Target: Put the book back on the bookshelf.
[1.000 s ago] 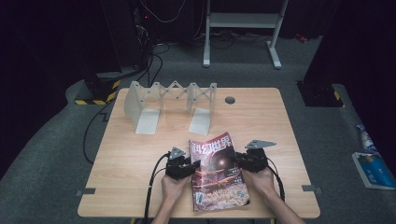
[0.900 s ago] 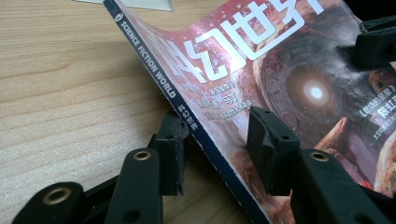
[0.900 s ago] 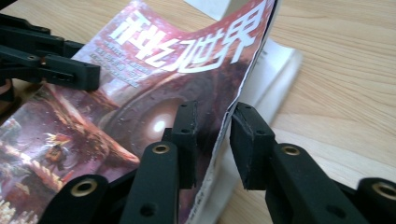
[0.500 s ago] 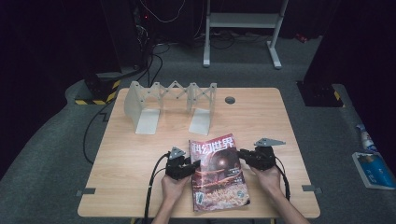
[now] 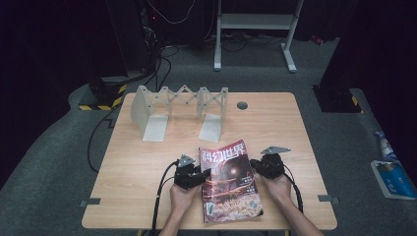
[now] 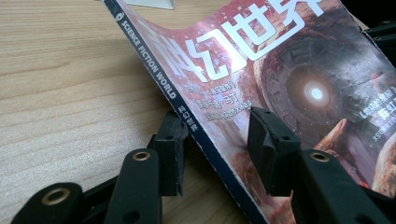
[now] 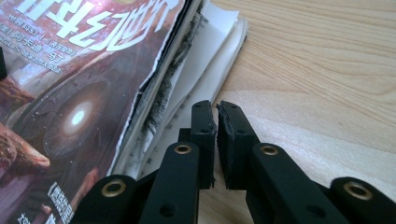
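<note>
Red-covered science-fiction magazine point(image 5: 229, 182) lying on the wooden table point(image 5: 147, 167) near its front edge. Left gripper point(image 6: 217, 140), jaws half open, straddles the raised spine without visibly pinching it. Right gripper point(image 7: 216, 140), jaws just closing to near-shut, meets the frayed page edges; whether it pinches any page is unclear.

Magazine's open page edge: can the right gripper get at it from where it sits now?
Probably yes. The right gripper sits beside the magazine with its page edge fanned just ahead and nothing between; but its jaws have just been closing, nearly together on nothing, so they must reopen.
</note>
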The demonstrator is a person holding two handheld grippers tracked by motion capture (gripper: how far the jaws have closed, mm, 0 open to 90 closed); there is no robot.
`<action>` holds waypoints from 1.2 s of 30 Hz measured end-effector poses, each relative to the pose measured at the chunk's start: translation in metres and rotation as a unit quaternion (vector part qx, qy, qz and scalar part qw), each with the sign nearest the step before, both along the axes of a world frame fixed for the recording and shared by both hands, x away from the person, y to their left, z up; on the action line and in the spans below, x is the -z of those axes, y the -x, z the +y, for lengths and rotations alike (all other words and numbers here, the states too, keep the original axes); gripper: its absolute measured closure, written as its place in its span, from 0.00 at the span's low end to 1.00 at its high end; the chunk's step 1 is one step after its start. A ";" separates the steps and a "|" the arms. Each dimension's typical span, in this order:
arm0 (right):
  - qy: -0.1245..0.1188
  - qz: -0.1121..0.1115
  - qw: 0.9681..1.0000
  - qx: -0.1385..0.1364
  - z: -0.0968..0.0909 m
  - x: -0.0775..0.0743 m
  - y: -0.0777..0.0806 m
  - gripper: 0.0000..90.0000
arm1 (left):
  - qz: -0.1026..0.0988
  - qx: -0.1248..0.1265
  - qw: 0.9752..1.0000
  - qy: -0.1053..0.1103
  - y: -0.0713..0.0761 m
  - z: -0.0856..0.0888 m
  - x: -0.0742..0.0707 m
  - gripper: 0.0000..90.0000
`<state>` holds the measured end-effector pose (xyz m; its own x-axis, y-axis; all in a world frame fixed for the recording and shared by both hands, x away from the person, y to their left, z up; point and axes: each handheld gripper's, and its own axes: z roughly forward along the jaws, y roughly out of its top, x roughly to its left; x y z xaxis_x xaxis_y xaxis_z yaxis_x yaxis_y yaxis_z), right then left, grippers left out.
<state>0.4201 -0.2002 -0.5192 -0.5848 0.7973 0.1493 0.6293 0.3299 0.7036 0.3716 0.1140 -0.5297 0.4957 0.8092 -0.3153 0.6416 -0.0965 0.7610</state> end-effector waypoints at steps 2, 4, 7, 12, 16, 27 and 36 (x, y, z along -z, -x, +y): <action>0.007 -0.001 1.000 -0.001 0.002 -0.001 0.000 0.95 | -0.001 0.000 1.000 0.000 0.000 0.000 0.000 0.64; 0.011 -0.004 1.000 -0.005 0.002 -0.001 -0.001 0.96 | 0.001 0.002 1.000 0.002 -0.001 0.001 0.001 0.64; 0.013 -0.005 1.000 -0.009 0.003 -0.001 -0.001 0.97 | 0.003 0.004 1.000 0.006 -0.002 0.002 0.001 0.62; 0.014 -0.010 1.000 -0.014 0.005 0.000 -0.001 0.99 | 0.005 0.009 1.000 0.017 -0.003 0.001 0.002 0.55; 0.012 -0.012 1.000 -0.021 0.007 0.001 0.000 0.99 | 0.010 0.013 1.000 0.026 -0.004 0.003 0.002 0.50; 0.012 -0.027 0.999 -0.038 0.014 0.003 0.002 0.99 | 0.013 0.023 0.999 0.032 -0.004 0.002 0.001 0.43; 0.002 -0.034 0.998 -0.051 0.016 0.001 0.005 0.99 | 0.018 0.055 0.998 0.033 -0.009 -0.007 0.000 0.36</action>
